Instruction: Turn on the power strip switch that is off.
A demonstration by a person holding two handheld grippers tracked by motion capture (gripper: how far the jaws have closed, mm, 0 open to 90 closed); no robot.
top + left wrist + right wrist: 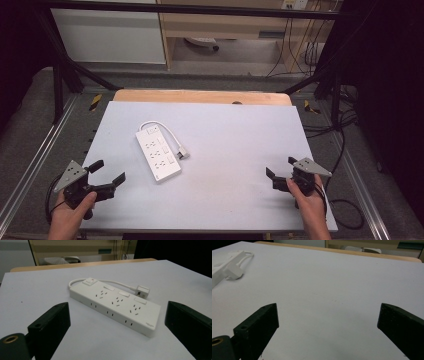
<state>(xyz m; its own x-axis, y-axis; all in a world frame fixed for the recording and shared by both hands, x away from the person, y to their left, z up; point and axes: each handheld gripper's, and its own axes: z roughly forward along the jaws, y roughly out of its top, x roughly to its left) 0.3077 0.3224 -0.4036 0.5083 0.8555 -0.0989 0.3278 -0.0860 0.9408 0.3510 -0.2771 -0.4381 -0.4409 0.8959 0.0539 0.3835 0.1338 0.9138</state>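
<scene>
Both grippers are held low over the near edge of the white table [225, 205], one at each corner. On the left gripper [109, 173] the jaws are spread wide with nothing between them, and the same is seen on the right gripper [281, 168]. A white power strip [157, 153] is laid flat on the left half of the table, just ahead of the left gripper and well apart from the right one. Its cord [167, 131] is looped round, and the plug [183, 151] is laid just beside the strip.
</scene>
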